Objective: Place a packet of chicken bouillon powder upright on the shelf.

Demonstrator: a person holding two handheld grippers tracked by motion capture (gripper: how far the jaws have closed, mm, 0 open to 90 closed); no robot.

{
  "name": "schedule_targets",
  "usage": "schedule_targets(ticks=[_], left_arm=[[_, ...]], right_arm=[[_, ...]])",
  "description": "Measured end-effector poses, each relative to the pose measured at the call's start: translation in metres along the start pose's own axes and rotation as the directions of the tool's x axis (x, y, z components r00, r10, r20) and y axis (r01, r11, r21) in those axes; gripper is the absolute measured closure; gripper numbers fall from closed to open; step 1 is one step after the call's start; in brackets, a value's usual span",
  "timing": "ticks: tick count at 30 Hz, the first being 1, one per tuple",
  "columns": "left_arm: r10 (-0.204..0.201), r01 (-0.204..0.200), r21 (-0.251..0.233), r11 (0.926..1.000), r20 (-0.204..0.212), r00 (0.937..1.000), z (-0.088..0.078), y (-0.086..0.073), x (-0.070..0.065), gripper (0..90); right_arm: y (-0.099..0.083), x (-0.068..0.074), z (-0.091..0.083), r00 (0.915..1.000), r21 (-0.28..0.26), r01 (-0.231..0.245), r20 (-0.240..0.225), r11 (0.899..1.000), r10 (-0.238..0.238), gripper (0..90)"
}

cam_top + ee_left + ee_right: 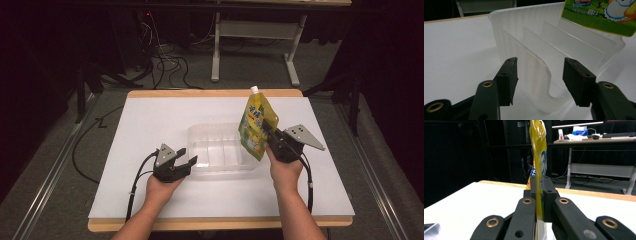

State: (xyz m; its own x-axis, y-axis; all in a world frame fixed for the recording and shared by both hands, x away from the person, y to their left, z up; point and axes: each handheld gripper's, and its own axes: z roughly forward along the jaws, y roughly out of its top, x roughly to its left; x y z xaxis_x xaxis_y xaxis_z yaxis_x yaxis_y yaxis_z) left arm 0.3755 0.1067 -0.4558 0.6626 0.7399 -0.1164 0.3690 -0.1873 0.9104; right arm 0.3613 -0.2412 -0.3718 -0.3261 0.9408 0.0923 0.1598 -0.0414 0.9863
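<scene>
Jaws of the right gripper [270,134] pinch a yellow-green spouted pouch [256,127], held upright above the right end of a clear plastic bin [220,150] on the white table [150,120]. Its label shows a cartoon duck and "23"; other print is too small to read. Left gripper [539,75] jaws stand spread, straddling the bin's near wall without touching.

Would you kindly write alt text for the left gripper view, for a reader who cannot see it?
The left claw straddles the near wall of a clear plastic container with upright dividers, its pads not yet touching the wall. The container sits on a white table, and the bottom of a green and yellow pouch hangs over its far end.
</scene>
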Motion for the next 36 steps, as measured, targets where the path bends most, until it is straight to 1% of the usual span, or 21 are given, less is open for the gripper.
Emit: schedule_targets(ticks=[4,5,7,9,13,14,17,21,22,26,28,33,36], left_arm=[[0.003,-0.003,0.002,1.0,-0.004,1.0,0.001,0.0,-0.001,52.1],[0.014,-0.014,0.011,0.9998,-0.009,0.9999,0.001,-0.001,-0.001,52.6],[0.018,-0.018,0.013,0.9998,-0.011,0.9998,0.001,-0.001,-0.001,54.1],[0.026,-0.025,0.019,0.9995,-0.017,0.9995,0.002,-0.001,-0.002,55.8],[0.038,-0.037,0.026,0.999,-0.025,0.999,0.003,-0.002,-0.002,58.1],[0.049,-0.048,0.031,0.9984,-0.033,0.9983,0.003,-0.002,-0.002,58.5],[0.054,-0.053,0.034,0.998,-0.032,0.998,0.004,-0.003,-0.003,59.7],[0.061,-0.06,0.036,0.9976,-0.034,0.9976,0.004,-0.003,-0.004,61.6],[0.066,-0.065,0.04,0.9971,-0.035,0.9972,0.004,-0.003,-0.004,63.0],[0.072,-0.07,0.046,0.9965,-0.04,0.9966,0.004,-0.003,-0.004,64.2],[0.074,-0.072,0.046,0.9964,-0.044,0.9963,0.004,-0.003,-0.004,66.4],[0.074,-0.072,0.046,0.9963,-0.042,0.9964,0.004,-0.004,-0.003,66.7],[0.075,-0.073,0.047,0.9962,-0.04,0.9964,0.004,-0.004,-0.003,67.2]], right_arm=[[-0.003,0.0,0.002,1.0,-0.002,0.001,0.003,1.0,-0.001,90.0],[-0.003,0.0,0.002,1.0,-0.006,0.001,0.005,1.0,-0.001,90.0],[-0.004,0.001,0.003,1.0,-0.015,0.0,0.004,1.0,0.0,90.0],[-0.005,0.002,0.004,1.0,-0.013,0.003,0.001,1.0,-0.003,90.0],[-0.008,0.003,0.005,1.0,-0.014,0.007,-0.002,1.0,-0.007,90.0],[-0.009,0.004,0.005,1.0,-0.013,0.007,-0.002,1.0,-0.007,90.0],[-0.012,0.002,0.005,1.0,-0.022,-0.004,0.001,1.0,0.004,90.0],[-0.014,0.002,0.006,1.0,-0.022,-0.004,0.0,1.0,0.004,90.0],[-0.014,0.002,0.006,1.0,-0.02,0.0,0.002,1.0,0.0,90.0],[-0.014,0.003,0.006,1.0,-0.022,0.006,0.0,1.0,-0.006,90.0],[-0.014,0.003,0.006,0.9998,-0.019,0.018,0.0,1.0,-0.018,90.0],[-0.014,0.003,0.005,0.9997,-0.015,0.023,-0.005,1.0,-0.023,90.0],[-0.014,0.006,0.004,0.9989,-0.007,0.044,-0.016,0.999,-0.045,90.0]])
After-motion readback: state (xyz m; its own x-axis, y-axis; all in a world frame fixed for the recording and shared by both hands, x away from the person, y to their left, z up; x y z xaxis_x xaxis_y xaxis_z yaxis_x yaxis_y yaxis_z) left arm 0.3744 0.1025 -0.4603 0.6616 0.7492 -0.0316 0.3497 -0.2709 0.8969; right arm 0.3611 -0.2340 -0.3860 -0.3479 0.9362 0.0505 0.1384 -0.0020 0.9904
